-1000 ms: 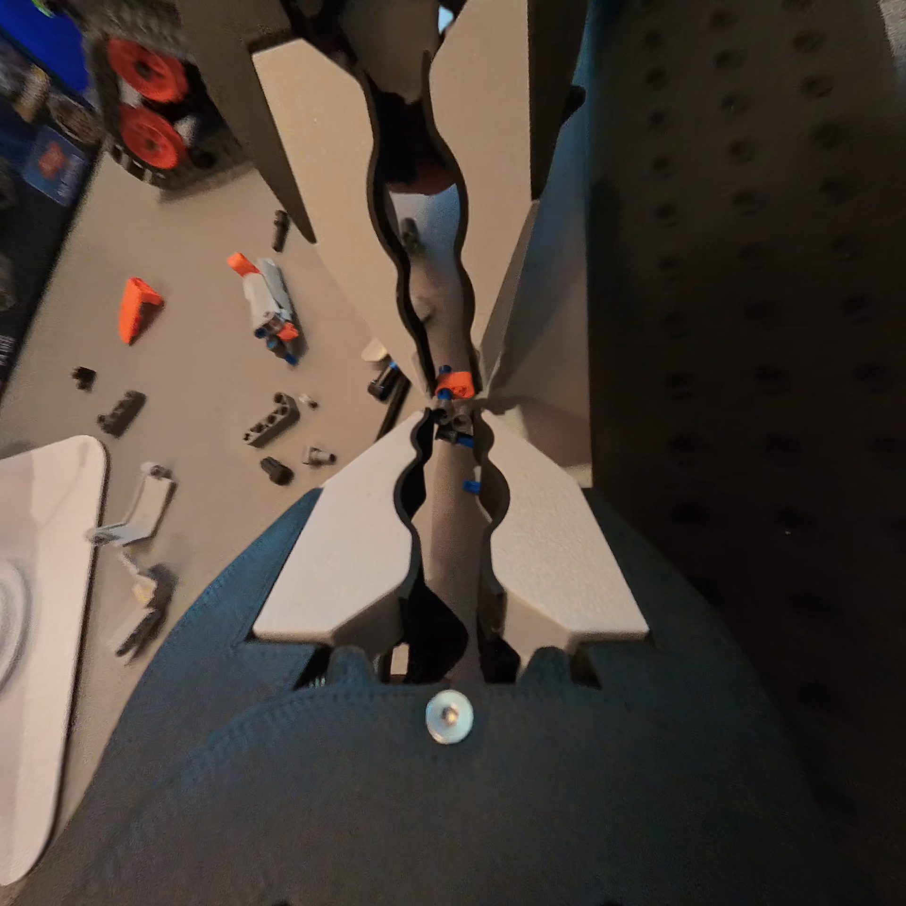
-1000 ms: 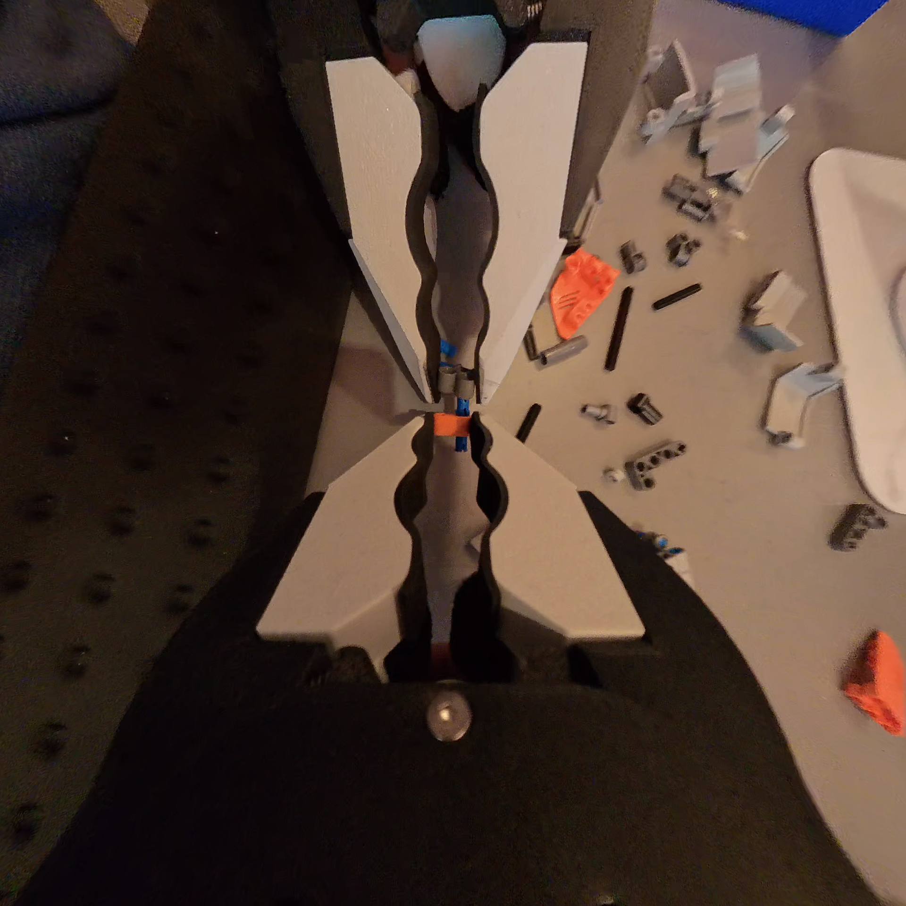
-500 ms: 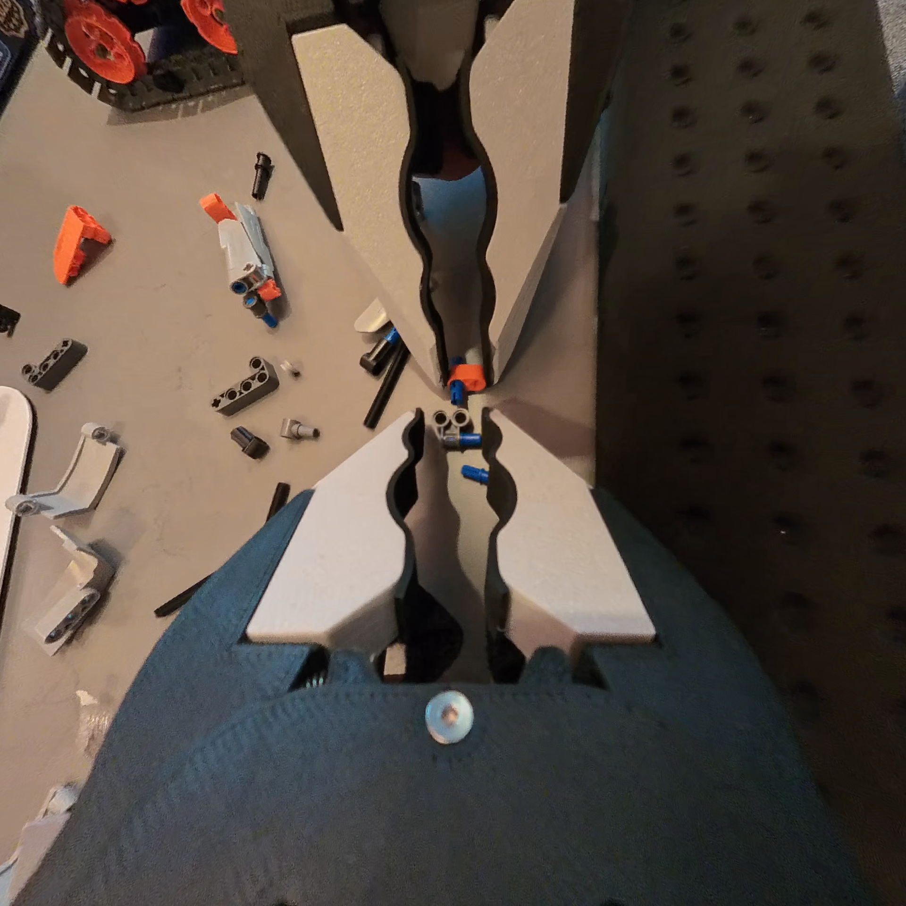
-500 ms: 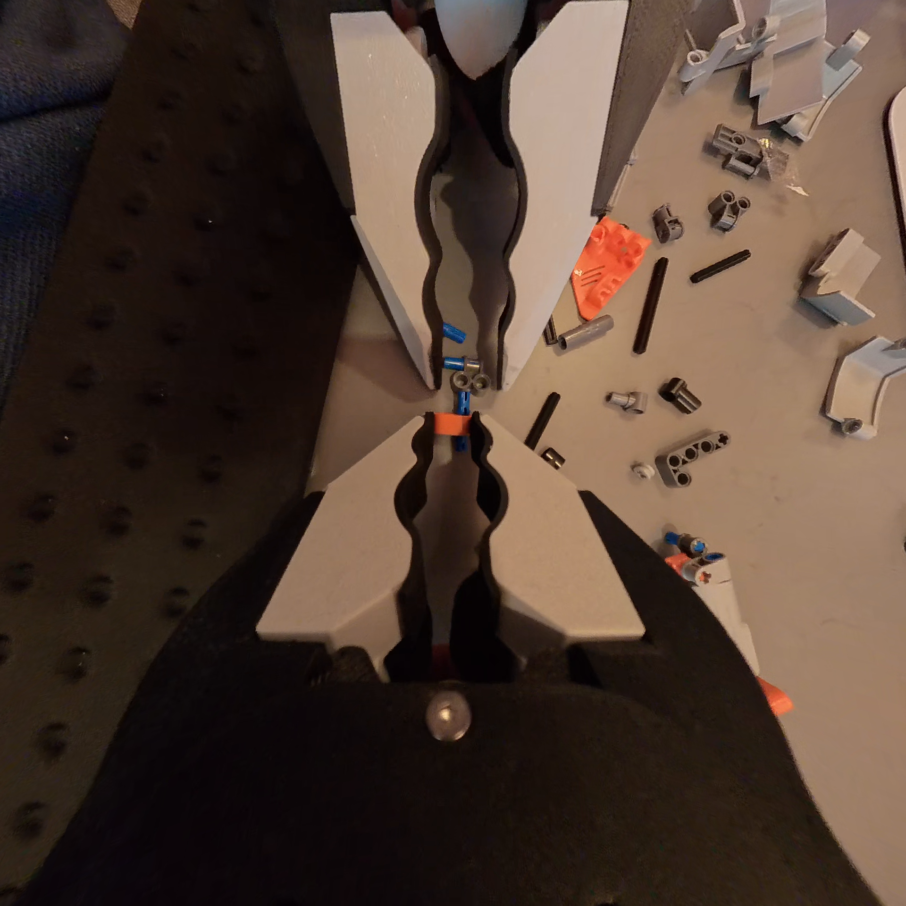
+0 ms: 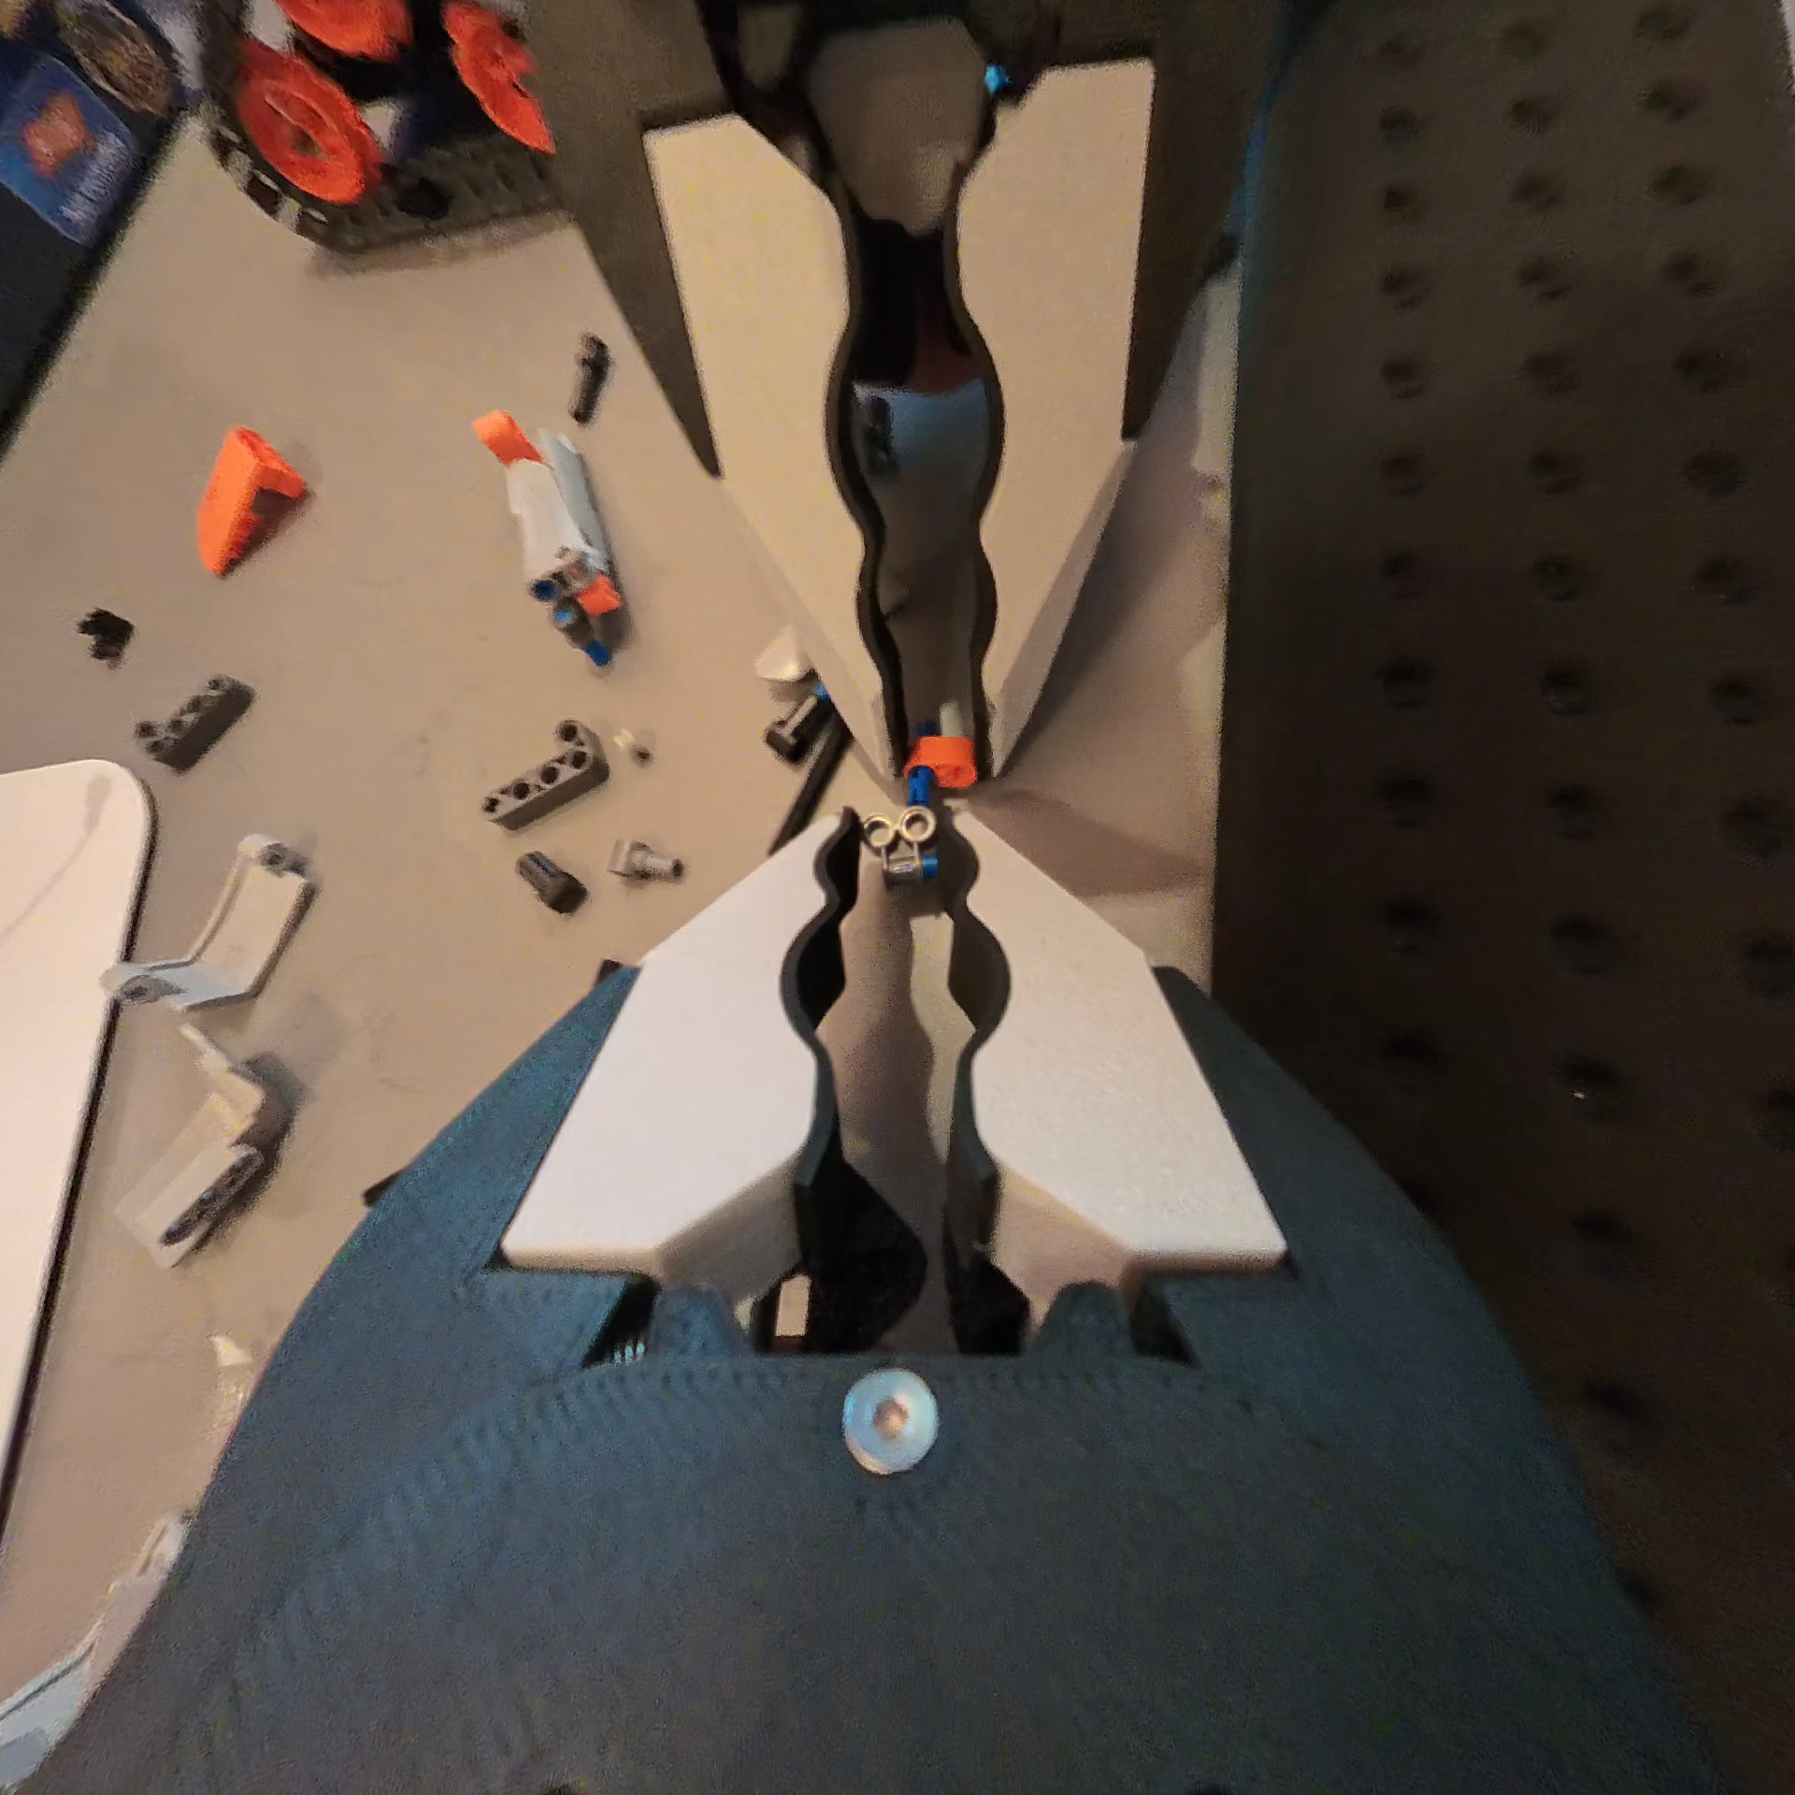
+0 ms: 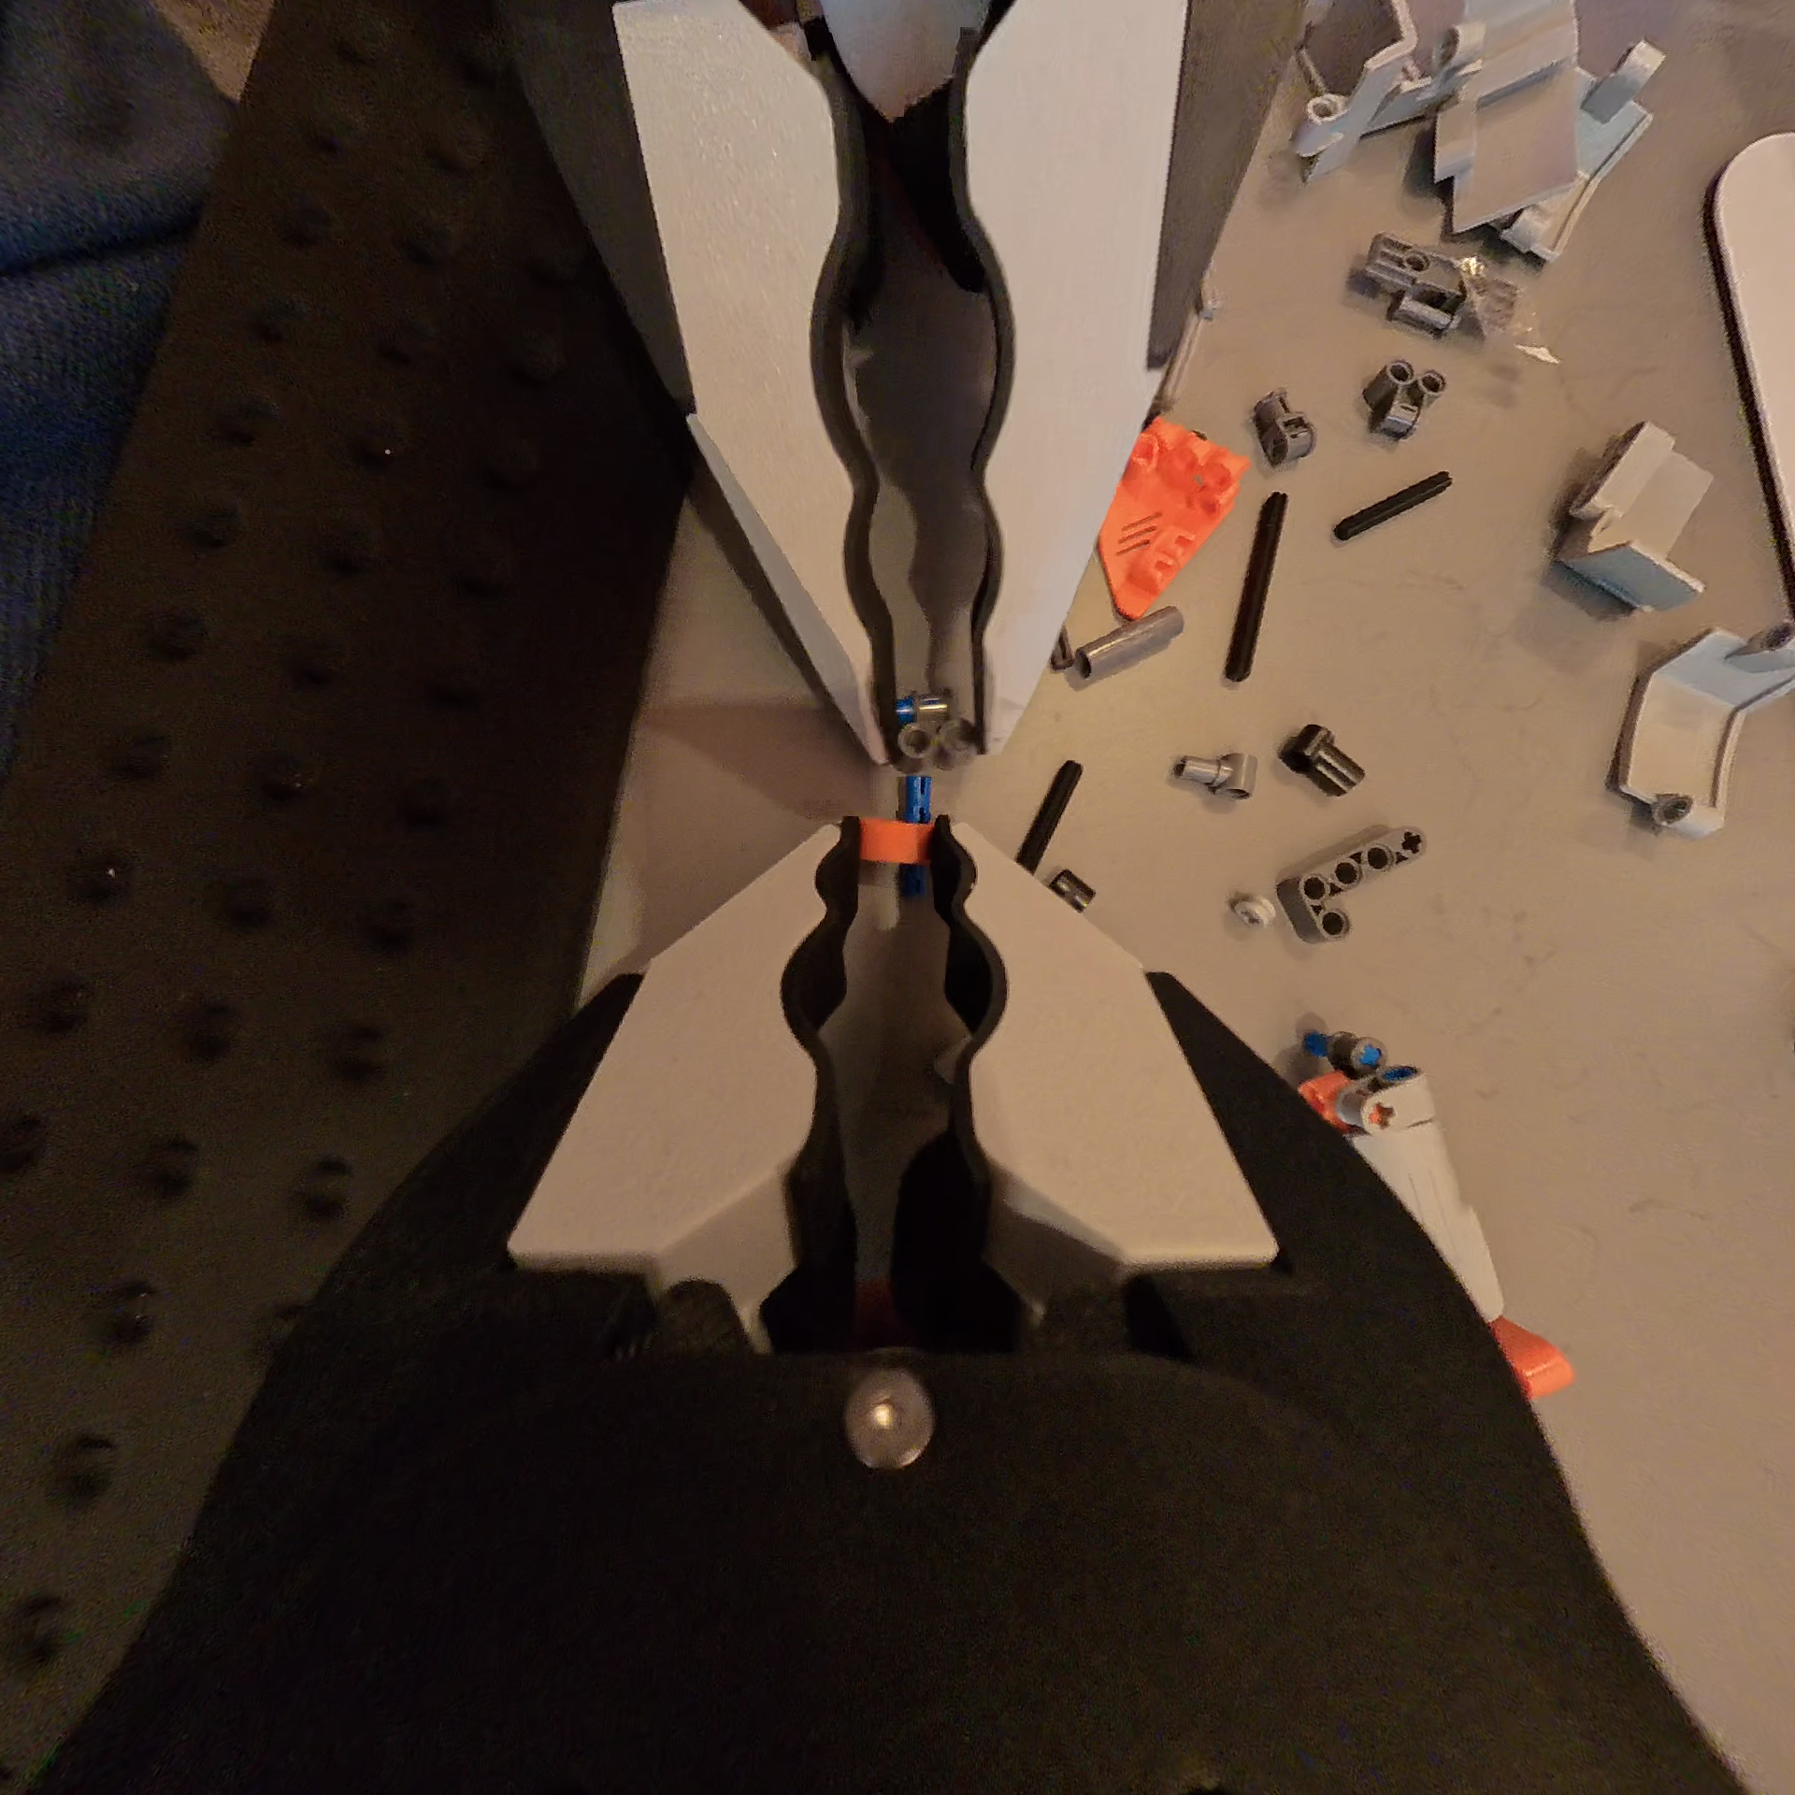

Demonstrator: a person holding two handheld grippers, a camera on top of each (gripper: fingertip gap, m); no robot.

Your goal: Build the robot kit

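Note:
My two grippers face each other tip to tip above a grey table. In the left wrist view, my left gripper (image 5: 898, 840) is shut on a small grey two-hole connector (image 5: 903, 837) with a blue pin. My right gripper (image 5: 940, 767) is opposite it. In the right wrist view, my right gripper (image 6: 898, 843) is shut on a small orange piece (image 6: 892, 841). A blue pin (image 6: 916, 792) sticks out of it toward the grey connector (image 6: 934, 738) in the left gripper (image 6: 934, 748). A small gap separates the pin's tip from the connector.
A black studded mat (image 5: 1506, 874) lies beside the grippers. Loose parts lie scattered on the table (image 5: 389, 602): an orange wedge (image 5: 248, 495), a white-and-orange assembly (image 5: 558, 524), a grey holed beam (image 5: 546, 787), black axles (image 6: 1253, 583), grey panels (image 6: 1457, 126). A white tray (image 5: 58, 971) and an orange-wheeled tracked model (image 5: 311, 136) stand nearby. From either gripper's tips it is about 30 cm to the orange-wheeled tracked model (image 5: 311, 136).
One second ago the two held pieces were close together at the tips. They have since drawn slightly apart. Both grippers keep their hold.

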